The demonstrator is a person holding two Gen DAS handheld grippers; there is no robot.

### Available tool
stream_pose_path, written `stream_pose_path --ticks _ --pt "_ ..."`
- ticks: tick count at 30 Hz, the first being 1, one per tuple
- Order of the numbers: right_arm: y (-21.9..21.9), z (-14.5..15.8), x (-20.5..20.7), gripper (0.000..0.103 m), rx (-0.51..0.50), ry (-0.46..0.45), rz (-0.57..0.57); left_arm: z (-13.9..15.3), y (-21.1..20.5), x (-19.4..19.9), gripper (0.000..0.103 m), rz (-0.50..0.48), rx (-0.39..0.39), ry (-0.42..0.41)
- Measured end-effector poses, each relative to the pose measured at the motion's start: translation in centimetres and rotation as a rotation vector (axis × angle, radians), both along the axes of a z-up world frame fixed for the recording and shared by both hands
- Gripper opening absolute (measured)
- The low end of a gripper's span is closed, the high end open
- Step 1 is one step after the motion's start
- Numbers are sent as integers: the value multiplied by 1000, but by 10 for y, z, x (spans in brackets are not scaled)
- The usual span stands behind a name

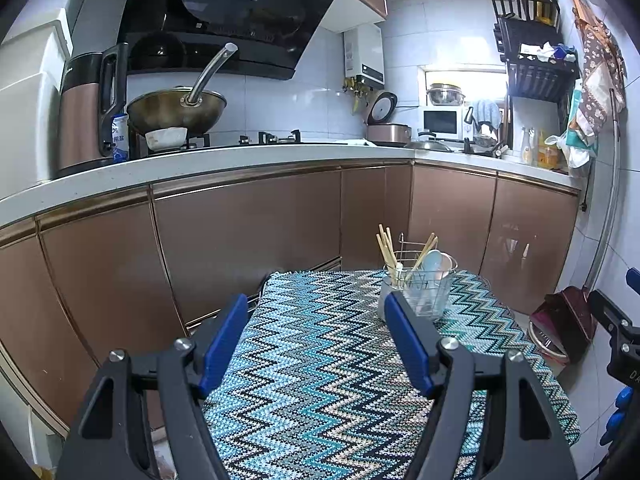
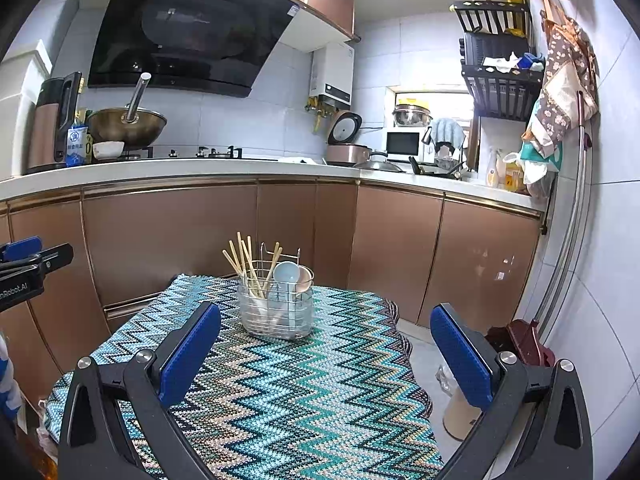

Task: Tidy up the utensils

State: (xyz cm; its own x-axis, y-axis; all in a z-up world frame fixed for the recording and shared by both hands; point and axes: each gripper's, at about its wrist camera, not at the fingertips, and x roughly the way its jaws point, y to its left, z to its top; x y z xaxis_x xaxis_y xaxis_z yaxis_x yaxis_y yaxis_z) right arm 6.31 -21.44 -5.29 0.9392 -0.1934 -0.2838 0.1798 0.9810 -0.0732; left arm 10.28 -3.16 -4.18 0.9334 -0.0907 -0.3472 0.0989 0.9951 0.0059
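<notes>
Right wrist view showed a small table draped in a zigzag-patterned cloth (image 2: 280,380), blue, teal and cream, filling the lower middle of the frame. A wire utensil caddy (image 2: 276,308) stood upright on the cloth in the middle of the frame, toward the table's far edge. Wooden chopsticks (image 2: 244,260) leaned up and to the left out of its left compartment; a pale blue spoon (image 2: 286,274) and a pink spoon (image 2: 306,278) stood bowl-up in its right compartment. No loose utensils were visible on the cloth.

The right gripper (image 2: 326,354) hung above the near part of the table with its jaws spread wide and nothing between them. The caddy lay straight ahead, apart from the blue pads (image 2: 190,350), slightly left of the gripper's midline.

Left wrist view placed the same caddy (image 1: 420,292) at centre right, just past the right-hand pad. The left gripper (image 1: 322,344) was also spread wide and empty. Its tips appeared closer to the caddy than the right gripper's, so the left hand seemed the nearer one, though the caddy sat off its axis to the right.

The chopsticks' long axis ran nearly vertical, tilted left, so a grasp would likely come from above. Bare cloth lay open in front of and to the left of the caddy. The table's right edge fell away to floor in the right of the frame, near a dark red stool (image 2: 524,344). Brown cabinet doors (image 2: 172,236) stood close behind the table.
</notes>
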Motion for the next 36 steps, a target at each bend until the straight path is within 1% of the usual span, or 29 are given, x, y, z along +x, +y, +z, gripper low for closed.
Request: stream_pose_path --ticks 9,19,26,36 --pt "3 8 -14 103 -15 -23 -14 5 -2 -13 69 -11 12 -11" --pt "-11 11 -30 103 10 -47 -40 9 -10 -28 69 -26 29 -26" --pt "-15 14 -35 103 13 -55 -47 14 -7 -34 69 -29 15 -33" --pt "-10 18 -41 103 2 -65 -41 16 -3 -41 69 -32 2 -34"
